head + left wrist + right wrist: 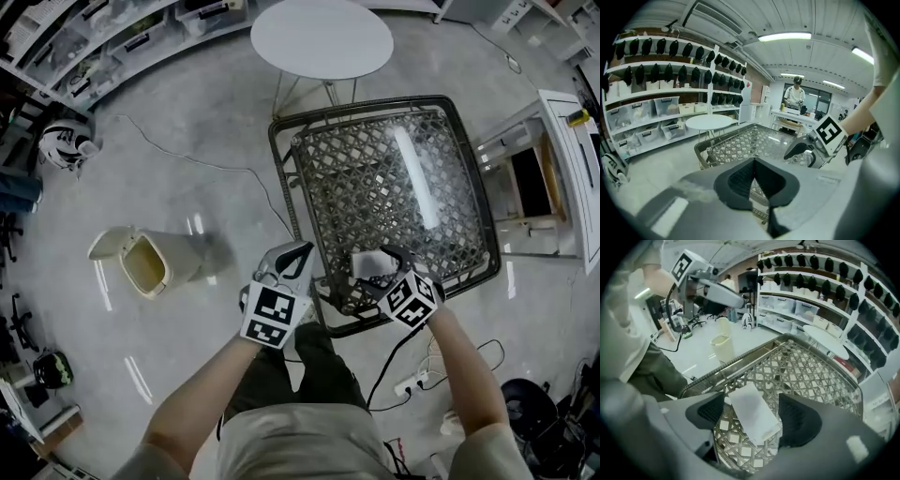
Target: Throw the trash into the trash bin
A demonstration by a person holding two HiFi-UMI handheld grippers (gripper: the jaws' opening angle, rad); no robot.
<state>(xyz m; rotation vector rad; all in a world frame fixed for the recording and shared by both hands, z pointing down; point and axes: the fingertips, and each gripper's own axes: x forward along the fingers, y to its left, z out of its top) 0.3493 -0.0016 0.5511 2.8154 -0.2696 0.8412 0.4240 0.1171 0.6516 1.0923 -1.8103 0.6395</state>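
Observation:
A white sheet of paper trash lies on the glass-topped wicker table, near its front edge. My right gripper points steeply down over the paper, open, one pad on each side and neither pressing it. In the head view that gripper is at the table's near right corner. My left gripper hangs beside the table's near left corner, shut and empty. The cream trash bin stands on the floor to the left, lid open.
A round white table stands beyond the wicker table. Shelving with bins lines the far wall. A white desk is at the right. Cables and a power strip lie on the floor by my feet. A person stands far off.

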